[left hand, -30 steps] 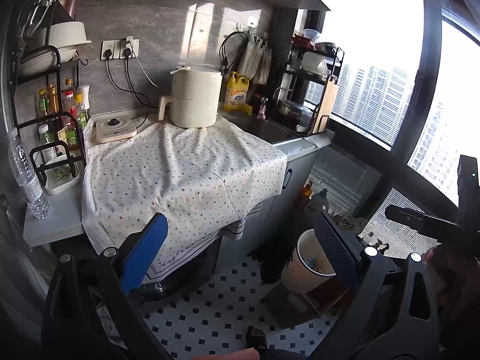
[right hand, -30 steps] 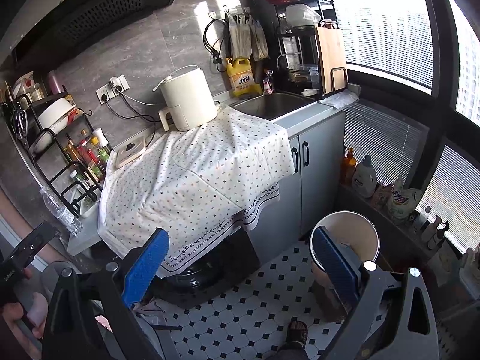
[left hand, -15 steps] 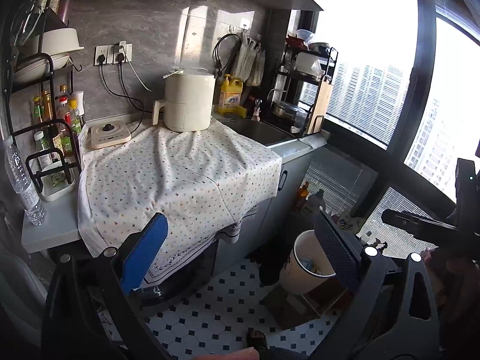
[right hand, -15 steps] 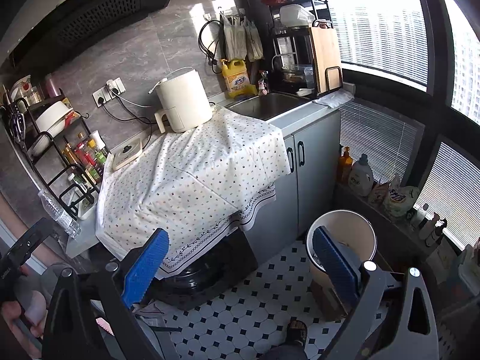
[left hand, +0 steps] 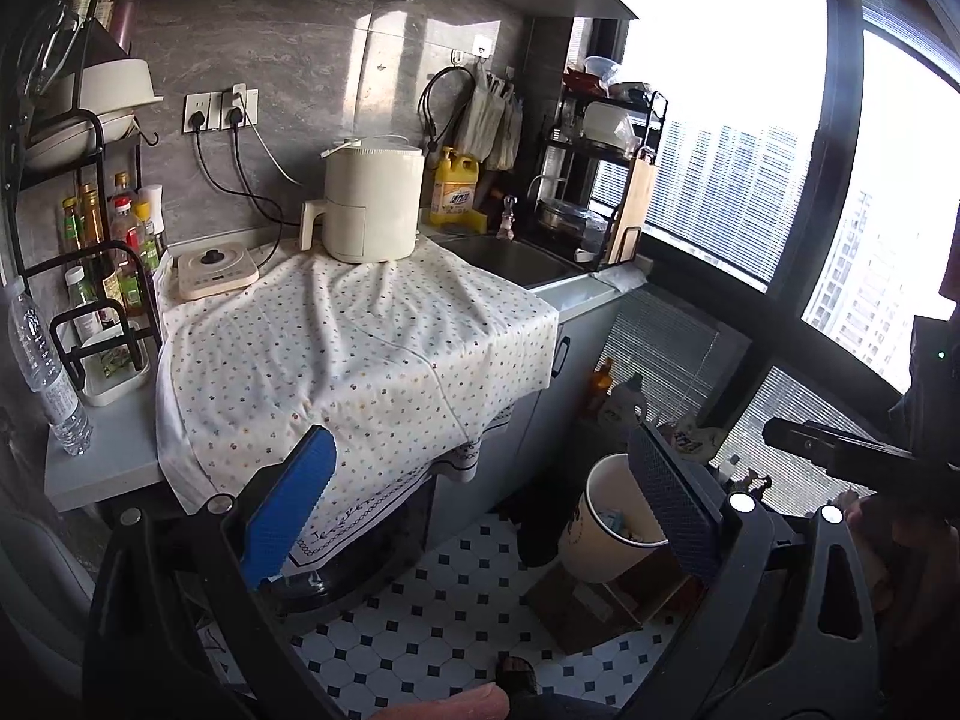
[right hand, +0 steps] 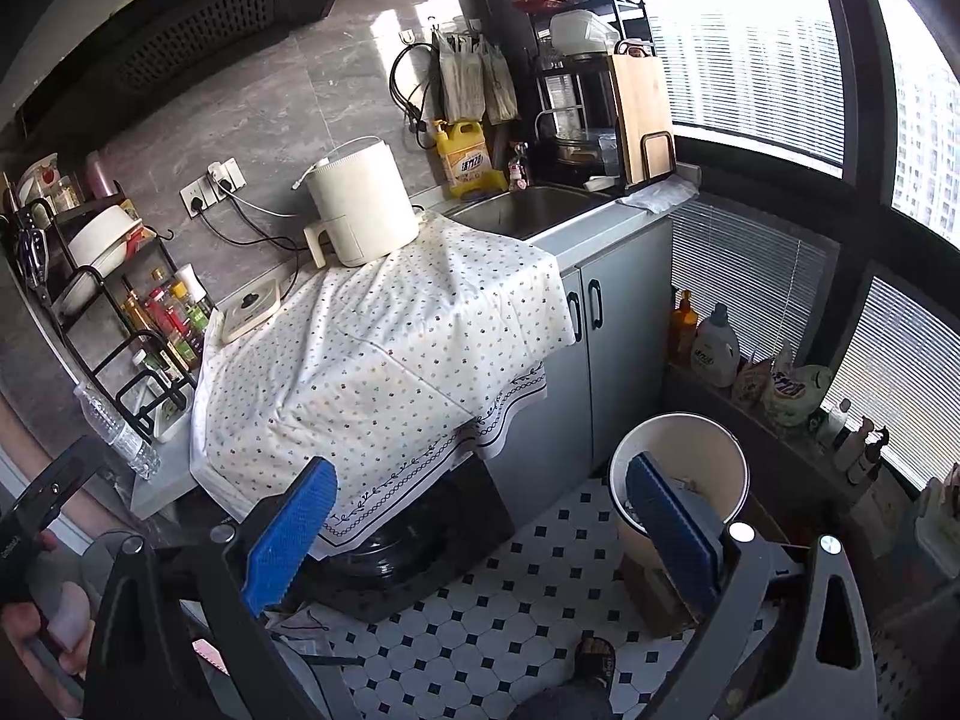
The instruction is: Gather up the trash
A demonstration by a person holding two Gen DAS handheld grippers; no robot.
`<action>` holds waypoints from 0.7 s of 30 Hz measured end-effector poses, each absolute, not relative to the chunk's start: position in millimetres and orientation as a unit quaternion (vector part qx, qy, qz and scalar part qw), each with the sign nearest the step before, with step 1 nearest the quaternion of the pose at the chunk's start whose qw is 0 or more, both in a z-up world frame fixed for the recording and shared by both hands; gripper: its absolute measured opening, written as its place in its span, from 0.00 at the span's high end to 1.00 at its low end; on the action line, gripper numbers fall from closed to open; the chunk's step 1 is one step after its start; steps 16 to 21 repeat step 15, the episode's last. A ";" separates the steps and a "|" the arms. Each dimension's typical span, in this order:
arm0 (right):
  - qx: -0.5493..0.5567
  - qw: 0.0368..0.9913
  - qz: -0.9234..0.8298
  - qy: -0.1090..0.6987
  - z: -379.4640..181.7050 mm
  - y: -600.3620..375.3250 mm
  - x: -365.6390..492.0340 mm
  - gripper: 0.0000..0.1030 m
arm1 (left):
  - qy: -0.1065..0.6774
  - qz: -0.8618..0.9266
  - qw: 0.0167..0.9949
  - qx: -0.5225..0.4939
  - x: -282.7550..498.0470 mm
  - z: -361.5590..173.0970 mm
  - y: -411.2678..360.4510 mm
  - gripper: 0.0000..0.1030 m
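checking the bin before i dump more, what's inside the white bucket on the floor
Inside the white bucket, a few pale scraps lie low against the far wall. The bottom is hidden: the left tongs' pad covers it in one view and the right tongs in the other.

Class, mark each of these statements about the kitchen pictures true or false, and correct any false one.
1. Both claws are open and hold nothing. True: the left claw and the right claw each gape with nothing between the pads.
2. The spotted cloth covers the sink. False: it lies over the counter beside the sink, which is uncovered.
3. The white appliance stands on the cloth. True.
4. The bin stands on the counter. False: it is down at floor level, by the cabinet.
5. The yellow bottle stands behind the sink. True.
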State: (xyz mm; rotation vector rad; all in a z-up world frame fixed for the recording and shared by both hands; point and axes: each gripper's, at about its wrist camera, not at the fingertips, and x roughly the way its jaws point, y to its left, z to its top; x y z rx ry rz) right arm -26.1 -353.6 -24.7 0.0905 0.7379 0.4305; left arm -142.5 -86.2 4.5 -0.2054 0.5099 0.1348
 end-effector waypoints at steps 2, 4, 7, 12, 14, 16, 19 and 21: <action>0.042 0.909 0.209 0.358 -25.6 -352.6 -27.9 0.08 | 0.250 0.070 0.961 -0.101 -143.6 4.5 -86.8 0.06; 0.040 0.909 0.209 0.358 -27.5 -351.7 -30.5 0.08 | 0.242 0.066 0.964 -0.087 -147.3 4.7 -91.2 0.06; 0.048 0.906 0.203 0.369 -29.8 -351.8 -29.4 0.08 | 0.249 0.063 0.963 -0.083 -148.2 4.9 -93.7 0.06; 0.051 0.906 0.195 0.372 -34.9 -357.0 -35.4 0.08 | 0.257 0.049 0.961 -0.087 -146.2 -2.4 -88.0 0.06; 0.044 0.904 0.192 0.379 -37.1 -358.0 -34.4 0.08 | 0.261 0.048 0.959 -0.101 -145.0 -6.4 -83.1 0.06; 0.038 0.905 0.188 0.380 -37.8 -357.9 -33.2 0.08 | 0.261 0.046 0.958 -0.108 -144.7 -7.9 -80.0 0.06; 0.038 0.905 0.188 0.380 -37.8 -357.9 -33.2 0.08 | 0.261 0.046 0.958 -0.108 -144.7 -7.9 -80.0 0.06; 0.038 0.905 0.188 0.380 -37.8 -357.9 -33.2 0.08 | 0.261 0.046 0.958 -0.108 -144.7 -7.9 -80.0 0.06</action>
